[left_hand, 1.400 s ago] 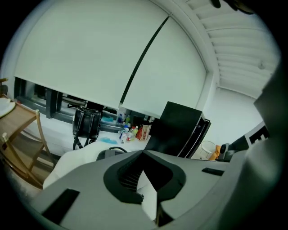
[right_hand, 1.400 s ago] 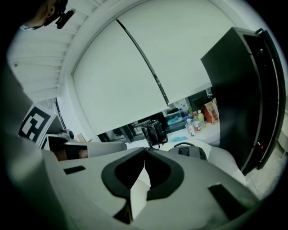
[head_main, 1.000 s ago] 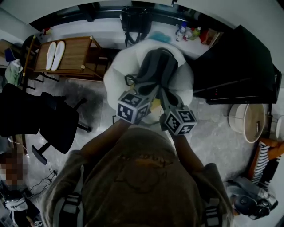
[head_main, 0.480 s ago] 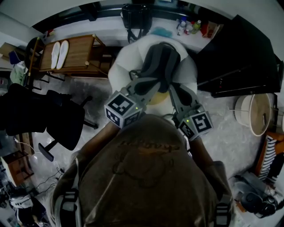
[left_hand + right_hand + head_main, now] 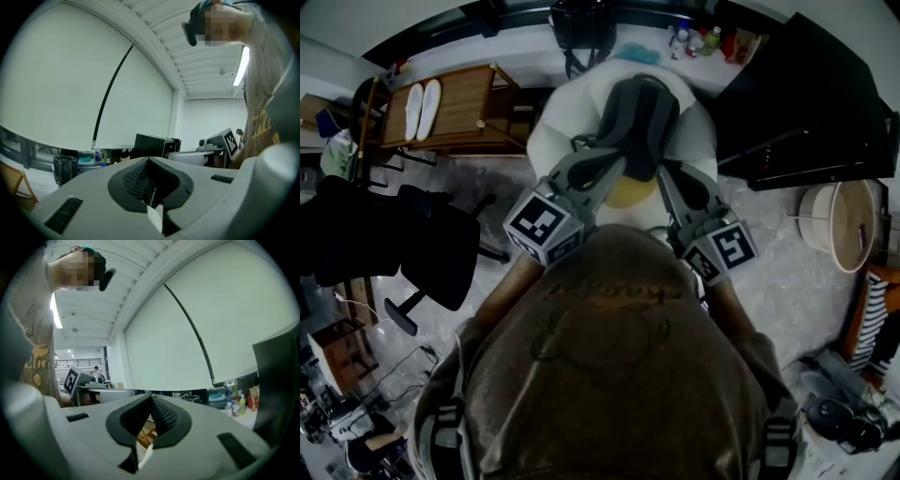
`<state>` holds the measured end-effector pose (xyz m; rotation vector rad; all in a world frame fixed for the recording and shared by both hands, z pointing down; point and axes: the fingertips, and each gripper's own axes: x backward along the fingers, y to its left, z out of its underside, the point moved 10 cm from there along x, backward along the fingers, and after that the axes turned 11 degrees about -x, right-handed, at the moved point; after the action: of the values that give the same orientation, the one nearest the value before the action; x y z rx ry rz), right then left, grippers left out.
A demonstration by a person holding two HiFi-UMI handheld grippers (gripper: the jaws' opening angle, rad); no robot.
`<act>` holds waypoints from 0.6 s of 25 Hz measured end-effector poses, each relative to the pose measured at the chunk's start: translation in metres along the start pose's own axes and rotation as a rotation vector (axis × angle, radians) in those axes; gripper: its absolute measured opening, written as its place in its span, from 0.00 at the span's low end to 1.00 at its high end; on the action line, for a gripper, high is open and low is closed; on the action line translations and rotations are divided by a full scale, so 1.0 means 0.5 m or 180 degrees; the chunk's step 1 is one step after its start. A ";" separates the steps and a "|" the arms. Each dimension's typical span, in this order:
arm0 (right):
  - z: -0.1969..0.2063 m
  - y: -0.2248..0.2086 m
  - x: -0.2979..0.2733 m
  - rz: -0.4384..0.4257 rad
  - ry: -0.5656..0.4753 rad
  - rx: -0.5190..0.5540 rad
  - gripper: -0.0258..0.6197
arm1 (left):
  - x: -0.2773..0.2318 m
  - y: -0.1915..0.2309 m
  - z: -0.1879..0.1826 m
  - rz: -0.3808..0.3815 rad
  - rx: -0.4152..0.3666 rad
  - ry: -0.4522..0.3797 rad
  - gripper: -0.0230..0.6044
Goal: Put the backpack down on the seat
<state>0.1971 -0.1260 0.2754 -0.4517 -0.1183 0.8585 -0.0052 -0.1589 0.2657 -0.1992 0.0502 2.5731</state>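
Up and back toward my chest have come my left gripper (image 5: 149, 164) and right gripper (image 5: 151, 399), jaws pressed together and empty, while the grey backpack (image 5: 637, 127) slumps at 12 o'clock on the white beanbag seat (image 5: 553, 141), probably soft and floppy, best taken by its straps.

Left tool (image 5: 611, 169) and right tool (image 5: 664, 172), jaws together, point level

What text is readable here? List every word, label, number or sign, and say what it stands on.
No text here can be read with confidence.
Print on the person's shirt: too blurred to read.
Labels on the bottles: too small to read.
On the left marker cube and the right marker cube: only black-and-white square patterns, no words.
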 end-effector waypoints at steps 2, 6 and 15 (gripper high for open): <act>0.000 0.002 0.001 -0.0072 -0.0017 -0.0014 0.04 | 0.006 -0.003 0.003 -0.0011 0.0024 0.0076 0.04; -0.001 0.011 0.006 -0.0253 -0.0085 0.0013 0.04 | 0.011 -0.003 0.010 -0.0075 0.0022 -0.0058 0.04; 0.020 0.025 0.011 -0.0381 -0.0022 -0.0085 0.04 | 0.020 -0.022 0.016 -0.0094 0.0042 -0.0037 0.04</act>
<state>0.1889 -0.1115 0.2783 -0.4622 -0.1617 0.7417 -0.0088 -0.1438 0.2722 -0.1787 0.0596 2.5436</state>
